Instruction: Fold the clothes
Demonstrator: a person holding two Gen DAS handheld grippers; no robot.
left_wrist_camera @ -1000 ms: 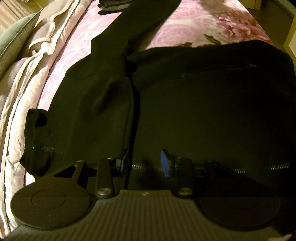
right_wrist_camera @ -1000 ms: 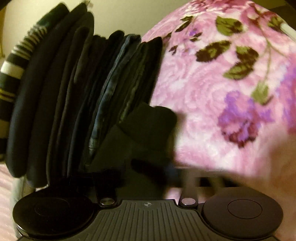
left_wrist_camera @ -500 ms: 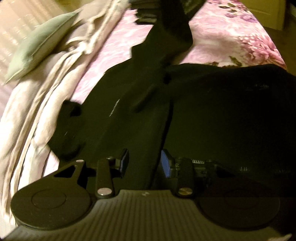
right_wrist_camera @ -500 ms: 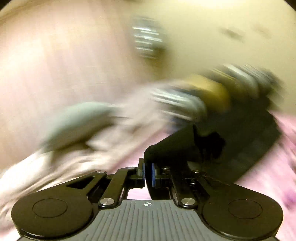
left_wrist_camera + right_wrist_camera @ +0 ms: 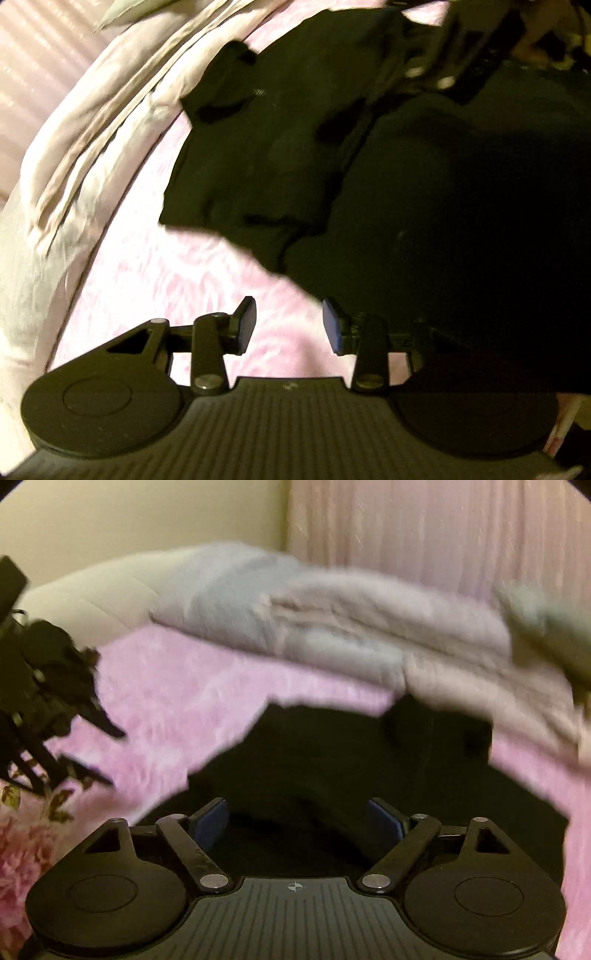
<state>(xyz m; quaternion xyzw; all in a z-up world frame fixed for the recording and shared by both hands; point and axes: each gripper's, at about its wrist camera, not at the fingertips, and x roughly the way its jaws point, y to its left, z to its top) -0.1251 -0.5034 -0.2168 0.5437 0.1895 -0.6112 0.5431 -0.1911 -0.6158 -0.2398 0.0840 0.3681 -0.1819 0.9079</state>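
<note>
A black garment [image 5: 424,177] lies spread on the pink floral bedspread [image 5: 155,280], with a sleeve folded in over its body. My left gripper [image 5: 289,325] is open and empty, over the bedspread just off the garment's near edge. My right gripper [image 5: 298,821] is open and empty, low over the same garment [image 5: 332,753]. The right gripper also shows in the left wrist view [image 5: 461,59] at the top, blurred. The left gripper shows at the left edge of the right wrist view [image 5: 48,701].
A crumpled cream duvet [image 5: 85,122] lies along the bed's far side, also in the right wrist view [image 5: 369,627]. A grey-green pillow [image 5: 546,624] rests on it. A pink curtain [image 5: 443,528] and a cream wall [image 5: 129,517] stand behind.
My right gripper carried the sleeve over the garment, let it go and opened. My left gripper pulled back off the garment's edge onto the bedspread.
</note>
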